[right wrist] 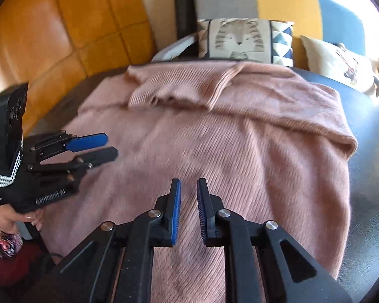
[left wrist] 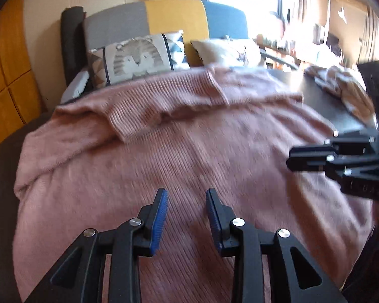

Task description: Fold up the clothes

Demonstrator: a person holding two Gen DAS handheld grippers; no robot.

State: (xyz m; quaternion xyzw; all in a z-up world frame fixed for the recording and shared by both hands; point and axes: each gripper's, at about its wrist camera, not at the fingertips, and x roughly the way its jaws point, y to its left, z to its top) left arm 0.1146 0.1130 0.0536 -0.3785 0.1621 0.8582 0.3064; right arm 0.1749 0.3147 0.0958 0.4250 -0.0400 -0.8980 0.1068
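A pink ribbed knit sweater (left wrist: pixel 189 139) (right wrist: pixel 227 139) lies spread over the dark table (left wrist: pixel 323 96) (right wrist: pixel 366 151). Its sleeves are folded across the far part, and a ribbed cuff shows there. My left gripper (left wrist: pixel 187 194) (right wrist: pixel 111 146) hovers just over the sweater's near left part, open, with nothing between its blue pads. My right gripper (right wrist: pixel 189 181) (left wrist: pixel 289 160) hovers over the near right part, open by a narrow gap and holding nothing. A hand (right wrist: pixel 30 217) grips the left tool's handle.
A crumpled beige and white garment (left wrist: pixel 341 85) lies on the table's far right. Behind the table a grey, yellow and blue sofa back (left wrist: pixel 174 15) carries a lion-print cushion (left wrist: pixel 136 55) (right wrist: pixel 242 40) and a white one (left wrist: pixel 230 50). Orange padded panels (right wrist: pixel 63 25) stand at the left.
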